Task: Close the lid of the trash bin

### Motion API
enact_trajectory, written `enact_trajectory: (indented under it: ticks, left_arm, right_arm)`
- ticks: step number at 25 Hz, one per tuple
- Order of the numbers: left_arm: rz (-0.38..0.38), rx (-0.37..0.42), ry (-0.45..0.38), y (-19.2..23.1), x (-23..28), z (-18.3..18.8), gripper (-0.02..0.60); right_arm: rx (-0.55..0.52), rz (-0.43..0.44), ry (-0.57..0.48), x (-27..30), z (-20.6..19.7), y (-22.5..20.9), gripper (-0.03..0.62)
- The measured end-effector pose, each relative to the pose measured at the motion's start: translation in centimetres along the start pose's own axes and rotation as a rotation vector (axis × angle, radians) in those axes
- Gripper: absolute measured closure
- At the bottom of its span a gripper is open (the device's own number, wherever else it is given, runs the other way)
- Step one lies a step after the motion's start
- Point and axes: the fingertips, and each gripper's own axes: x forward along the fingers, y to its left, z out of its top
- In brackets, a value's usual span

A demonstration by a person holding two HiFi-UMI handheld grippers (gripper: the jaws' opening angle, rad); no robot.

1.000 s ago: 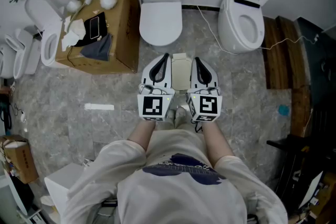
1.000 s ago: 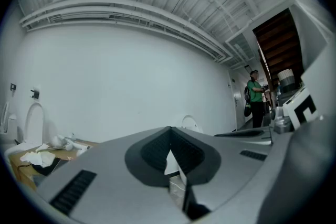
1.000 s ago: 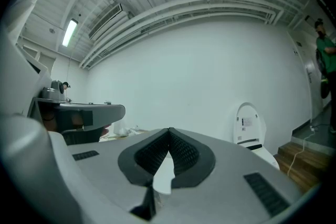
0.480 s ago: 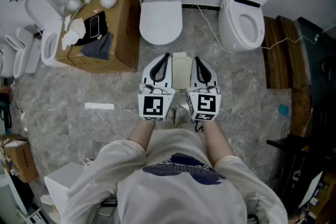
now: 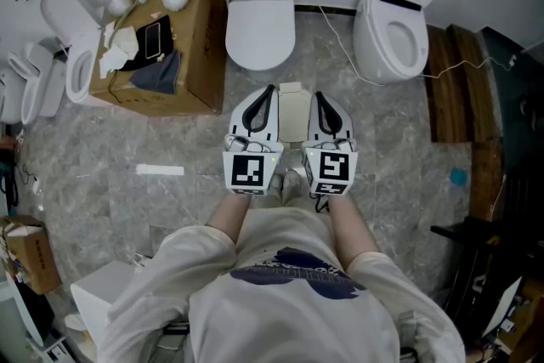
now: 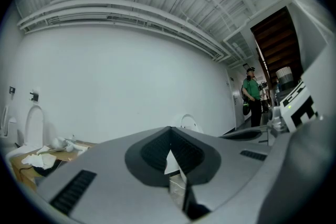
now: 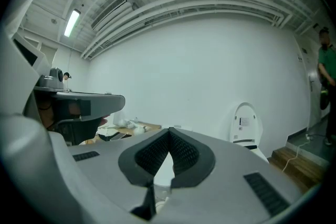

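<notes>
Both the left gripper (image 5: 269, 91) and the right gripper (image 5: 318, 96) were held level, jaws fully together and holding nothing. The beige trash bin (image 5: 291, 119) stood on the floor between them, just short of a toilet (image 5: 260, 25). Whether its lid was up could not be told. Risk: closed tips pushing off-centre could slide or tip the bin, or slip off and let the lid slam.
</notes>
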Motion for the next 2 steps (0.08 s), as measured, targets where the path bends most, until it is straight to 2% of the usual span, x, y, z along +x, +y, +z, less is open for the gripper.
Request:
enact_trajectory:
  ticks: [2]
  left_arm:
    - [-0.001, 0.001, 0.000, -0.08, -0.12, 0.05, 0.583]
  right_arm:
    - [-0.002, 0.002, -0.002, -0.13, 0.02, 0.08, 0.589]
